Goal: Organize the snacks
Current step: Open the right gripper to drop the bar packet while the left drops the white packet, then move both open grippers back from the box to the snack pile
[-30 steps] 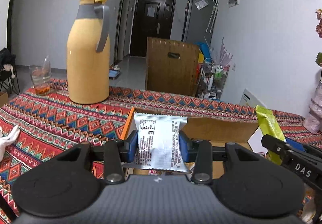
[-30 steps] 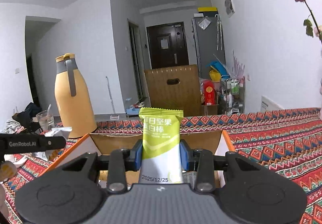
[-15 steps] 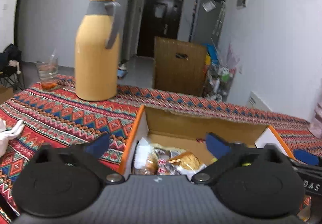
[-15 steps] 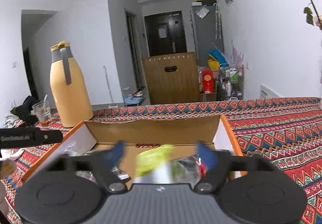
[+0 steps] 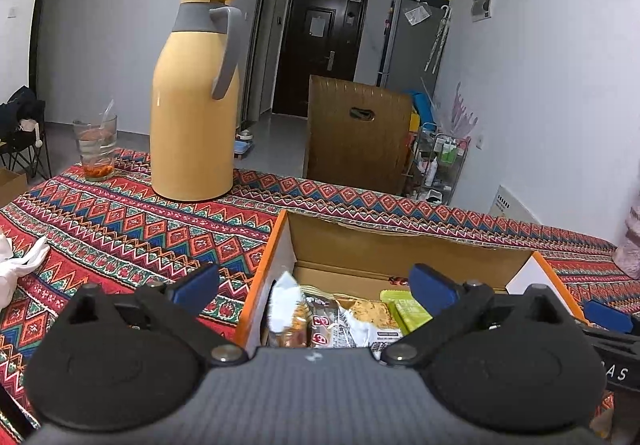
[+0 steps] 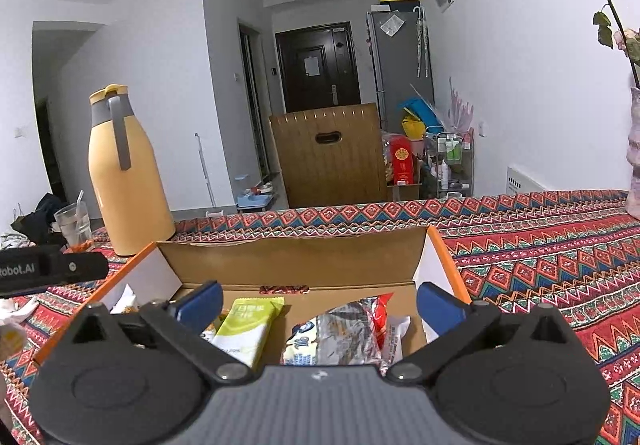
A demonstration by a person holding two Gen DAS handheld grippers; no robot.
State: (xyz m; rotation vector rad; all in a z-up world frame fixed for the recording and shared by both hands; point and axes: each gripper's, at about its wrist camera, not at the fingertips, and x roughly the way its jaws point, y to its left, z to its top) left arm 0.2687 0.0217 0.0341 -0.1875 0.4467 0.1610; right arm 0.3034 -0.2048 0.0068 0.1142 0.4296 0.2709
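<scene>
An open cardboard box with orange rims (image 5: pixel 256 277) (image 6: pixel 444 245) sits on the patterned tablecloth and holds several snack packets. A green bar packet (image 6: pixel 248 329) (image 5: pixel 408 311) lies inside it. A silver and red packet (image 6: pixel 344 329) lies to its right, and a white packet (image 5: pixel 366 325) lies among others at the box's left end. My left gripper (image 5: pixel 314 285) is open and empty above the box's near left. My right gripper (image 6: pixel 320 303) is open and empty above the box's near side.
A tall yellow thermos (image 5: pixel 194 101) (image 6: pixel 122 173) stands behind the box to the left, with a glass (image 5: pixel 96 145) beyond it. A white cloth (image 5: pixel 20 269) lies at the far left. A pink vase (image 6: pixel 634 149) with dried flowers stands at the right. A wooden chair back (image 5: pixel 358 137) is behind the table.
Both grippers opened. The left let go of the white packet and the right let go of the green bar; both packets now lie in the box.
</scene>
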